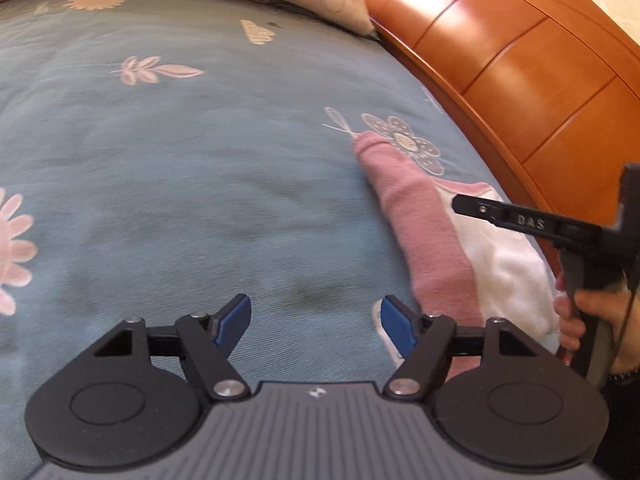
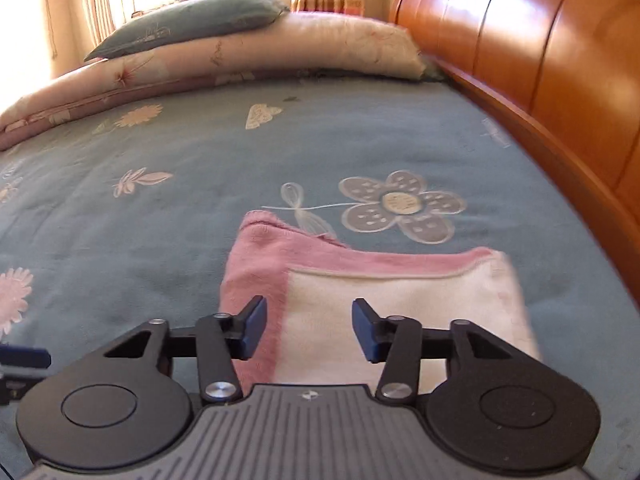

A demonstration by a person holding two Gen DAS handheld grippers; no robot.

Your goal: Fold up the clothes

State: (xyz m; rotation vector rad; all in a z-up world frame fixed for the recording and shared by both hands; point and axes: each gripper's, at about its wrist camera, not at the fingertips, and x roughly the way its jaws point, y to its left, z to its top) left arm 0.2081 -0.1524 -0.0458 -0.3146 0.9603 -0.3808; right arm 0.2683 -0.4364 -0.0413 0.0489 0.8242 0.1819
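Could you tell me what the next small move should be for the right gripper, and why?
Probably lower the right gripper and close on the towel. Its jaws stand apart above the white part of the towel, gripping nothing, and the towel lies partly folded on the bedspread.

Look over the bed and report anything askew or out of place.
Little stands out. The pink-and-white cloth lies folded on the blue bedspread near the wooden headboard, but its pink layer juts past the white panel at the far left corner, so edges are not aligned.
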